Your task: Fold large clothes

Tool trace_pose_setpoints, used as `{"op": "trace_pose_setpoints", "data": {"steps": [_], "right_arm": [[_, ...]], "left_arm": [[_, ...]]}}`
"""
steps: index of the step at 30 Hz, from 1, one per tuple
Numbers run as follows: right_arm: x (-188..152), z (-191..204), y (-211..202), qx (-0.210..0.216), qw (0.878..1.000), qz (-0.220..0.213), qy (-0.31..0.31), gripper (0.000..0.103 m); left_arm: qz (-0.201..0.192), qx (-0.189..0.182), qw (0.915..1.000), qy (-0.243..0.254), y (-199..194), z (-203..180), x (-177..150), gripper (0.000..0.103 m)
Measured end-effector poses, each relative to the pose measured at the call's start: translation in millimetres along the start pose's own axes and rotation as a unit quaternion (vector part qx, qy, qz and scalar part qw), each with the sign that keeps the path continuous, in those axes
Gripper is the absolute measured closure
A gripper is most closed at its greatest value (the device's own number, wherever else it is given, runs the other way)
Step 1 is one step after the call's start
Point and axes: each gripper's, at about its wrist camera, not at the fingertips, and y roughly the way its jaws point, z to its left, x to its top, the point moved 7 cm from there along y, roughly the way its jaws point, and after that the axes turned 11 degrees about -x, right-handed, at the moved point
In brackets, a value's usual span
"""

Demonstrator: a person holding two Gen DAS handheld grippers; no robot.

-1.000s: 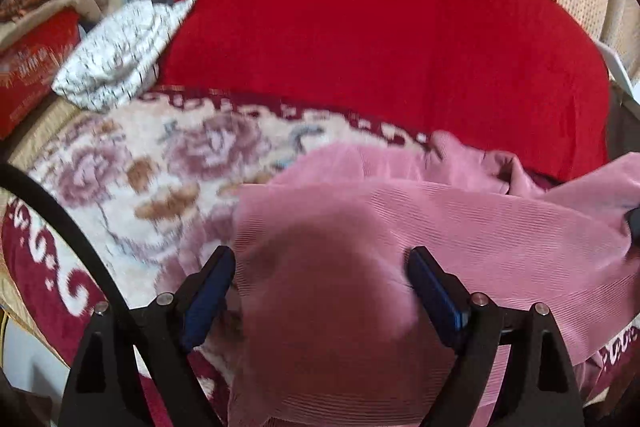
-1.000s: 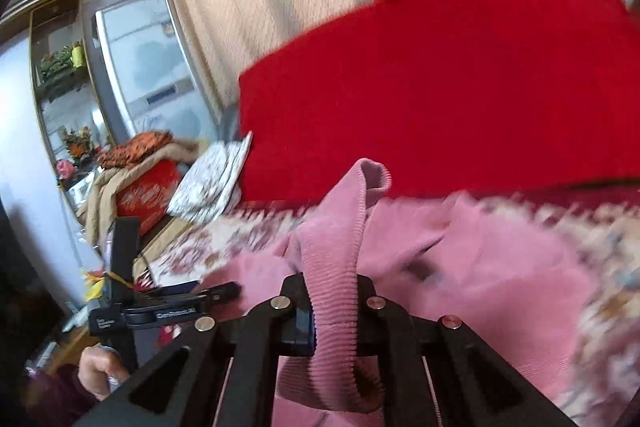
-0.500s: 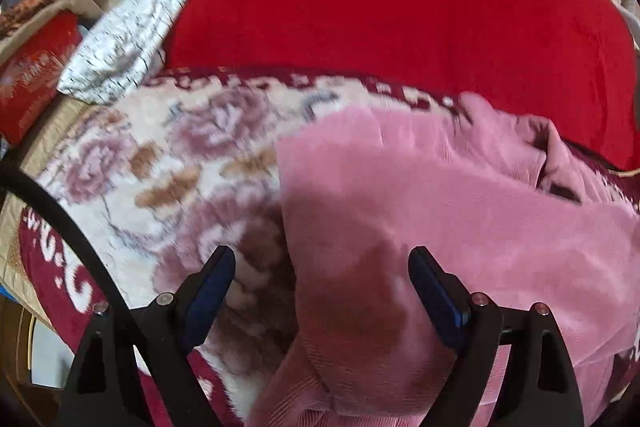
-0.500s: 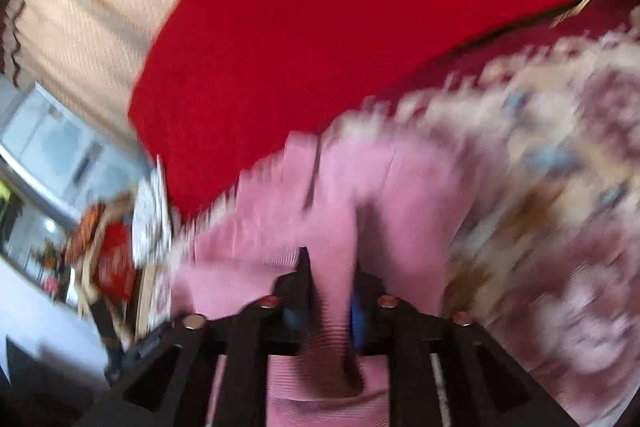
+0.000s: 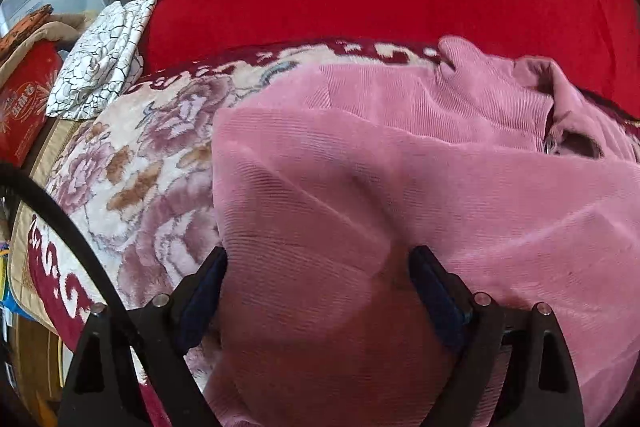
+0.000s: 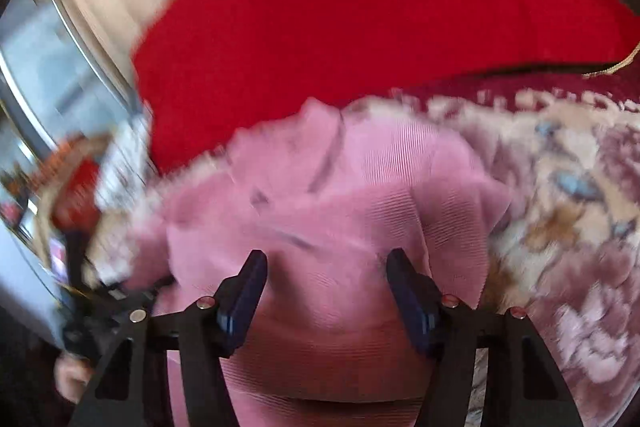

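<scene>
Floral blanket (image 5: 132, 163) beneath, pink ribbed garment (image 5: 400, 187) rumpled, left hand-held gripper (image 5: 318, 261) and right hand-held gripper (image 6: 326, 263) wide apart.

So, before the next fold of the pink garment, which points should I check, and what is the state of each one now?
1. Left tool open, gripping nothing: ok.
2. Right tool open, cloth released: ok.
3. Pink garment lying on the floral blanket, not hanging: ok.
4. Garment flat: not ok; ridges and a bunched collar show.
5. Folded edges aligned: cannot tell; the near hem is hidden under the tools.
6. Patterned cloth clear of the garment: ok.
</scene>
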Motion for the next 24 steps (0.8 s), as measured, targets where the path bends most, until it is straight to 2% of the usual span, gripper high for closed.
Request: {"op": "trace_pose_setpoints", "data": {"steps": [2, 7, 11, 13, 16, 17, 18, 20, 24], "right_arm": [[2.1, 5.0, -5.6, -0.015, 1.000, -0.015, -0.017, 0.038], [11.2, 10.1, -32.5, 0.002, 0.997, -0.076, -0.015, 0.038], [15.8, 20.6, -42.5, 0.023, 0.993, -0.112, -0.028, 0.038], [11.7, 22.2, -37.1, 0.021, 0.995, -0.091, -0.037, 0.038], [0.0, 14.7, -3.2, 0.009, 1.000, -0.011, -0.019, 0.038], [-2.0, 11.8, 2.1, 0.010, 1.000, -0.002, -0.012, 0.038], [0.0, 11.4, 1.3, 0.014, 1.000, -0.010, -0.011, 0.039], [1.8, 10.8, -1.3, 0.019, 1.000, -0.009, -0.009, 0.039], [2.1, 6.3, -9.4, 0.028, 0.999, -0.021, -0.002, 0.039]], "left_arm": [[-0.003, -0.006, 1.0000, -0.005, -4.3, 0.2, 2.1, 0.012], [-0.057, -0.031, 0.9978, -0.009, -31.9, -9.4, 11.0, 0.012], [-0.069, -0.042, 0.9966, -0.019, -34.9, -15.2, 18.7, 0.012], [-0.058, -0.035, 0.9976, -0.017, -28.8, -19.1, 18.5, 0.012], [-0.031, -0.006, 0.9995, -0.001, -12.3, -25.2, 14.5, 0.012], [-0.018, 0.010, 0.9997, 0.011, -4.3, -27.6, 12.2, 0.011], [-0.010, 0.023, 0.9994, 0.022, 0.5, -28.6, 9.8, 0.007], [-0.008, 0.049, 0.9976, 0.047, 6.2, -32.7, 7.9, 0.004], [-0.014, 0.038, 0.9985, 0.037, -0.7, -27.5, 9.8, 0.004]]}}
